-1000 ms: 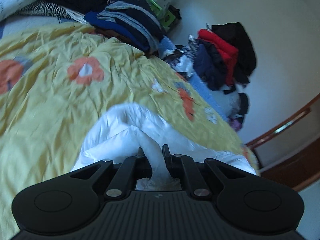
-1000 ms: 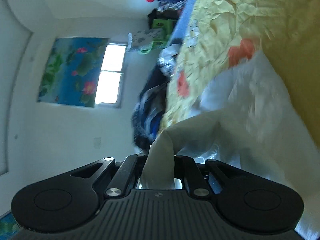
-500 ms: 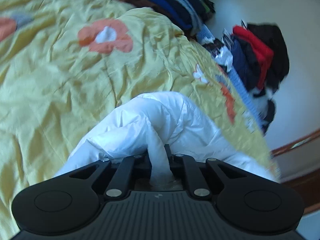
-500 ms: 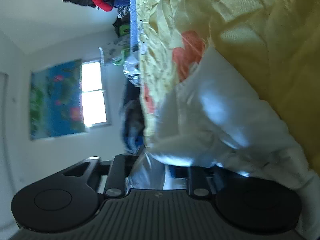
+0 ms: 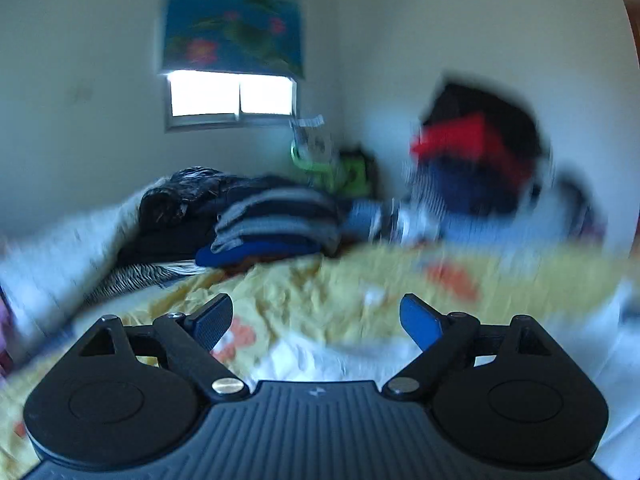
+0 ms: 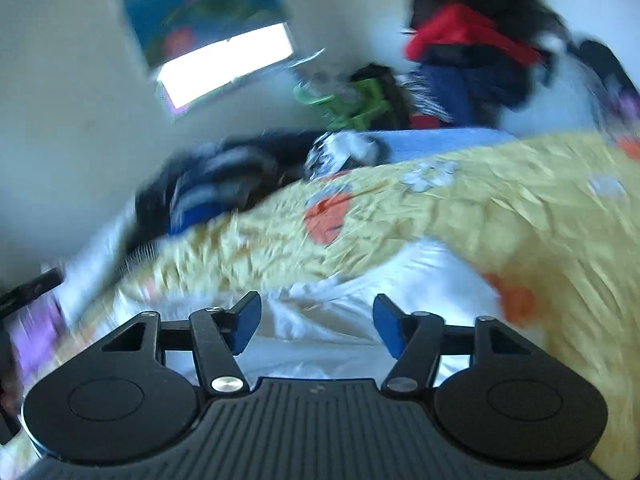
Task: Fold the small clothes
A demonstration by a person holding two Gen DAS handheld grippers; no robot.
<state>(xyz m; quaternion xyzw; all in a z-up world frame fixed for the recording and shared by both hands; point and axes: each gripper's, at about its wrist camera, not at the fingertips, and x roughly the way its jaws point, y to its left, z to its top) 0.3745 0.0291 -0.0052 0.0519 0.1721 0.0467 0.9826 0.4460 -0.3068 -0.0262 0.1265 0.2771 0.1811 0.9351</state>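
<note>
A: White garment (image 6: 360, 312) — location? Both views are motion-blurred.

B: It lies crumpled on the yellow floral bedspread (image 6: 520, 208), just beyond the right gripper (image 6: 316, 326). In the left view only a smeared strip of it (image 5: 320, 356) shows past the left gripper (image 5: 316, 320), the rest cut off by the gripper body.

A: Tongs?

B: Both spread wide, blue pads bare, nothing between them. Half a second ago each pinched a fold of the garment; both have let go.

A: Surroundings?

B: Folded dark clothes stack (image 5: 272, 220), hanging red and black clothes (image 5: 476, 148), window (image 5: 232, 98); details unreadable through blur.
</note>
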